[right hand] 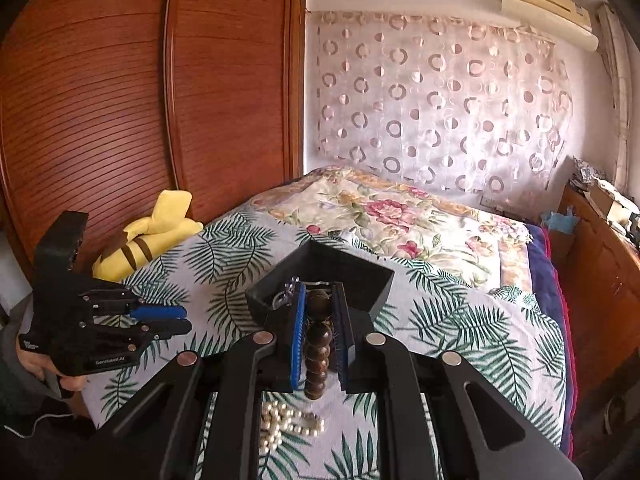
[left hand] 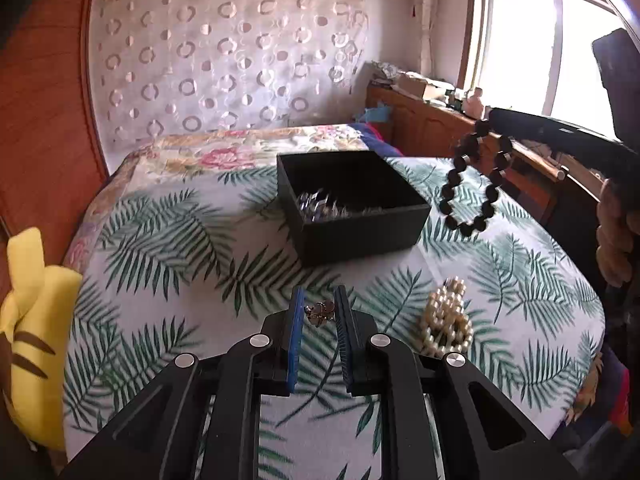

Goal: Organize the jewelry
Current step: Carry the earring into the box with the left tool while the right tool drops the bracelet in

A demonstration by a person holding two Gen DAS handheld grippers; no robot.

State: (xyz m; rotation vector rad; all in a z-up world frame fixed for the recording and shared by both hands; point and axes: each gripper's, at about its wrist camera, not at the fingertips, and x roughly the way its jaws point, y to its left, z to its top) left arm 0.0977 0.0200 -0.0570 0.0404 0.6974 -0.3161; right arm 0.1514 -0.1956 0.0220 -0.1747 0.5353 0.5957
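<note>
Jewelry lies at four spots on the leaf-print bedspread (left hand: 168,264). Black open box (left hand: 352,204) sits mid-bed; silvery pieces (left hand: 316,206) glint inside near its left wall, detail too blurred to resolve.

Left gripper (left hand: 320,314): fingers partly closed, a small metallic piece (left hand: 320,313) held between the blue pad and the black pad, low over the bedspread, on the near side of the box. Type of piece cannot be told; it looks like a clasp or charm in gold-brown metal. In the right wrist view the left gripper (right hand: 182,318) shows side-on at the left edge of the bed, the fingers close together, a hand (right hand: 44,364) on its handle.

Right gripper (right hand: 318,312): fingers closed on a dark bead bracelet (right hand: 318,336), top bead pinched between the pads, the remaining beads hanging down in a line. From the left wrist view the same bracelet (left hand: 476,176) hangs as an open loop from the right gripper's tip (left hand: 486,124), in the air, to the right of the box and above the bedspread.

Pearl strand (left hand: 446,324) lies bunched on the bedspread, right of the left gripper, well apart from the box.

Yellow plush toy (left hand: 28,320) rests at the bed's left edge, against the wooden wardrobe (right hand: 120,100).
</note>
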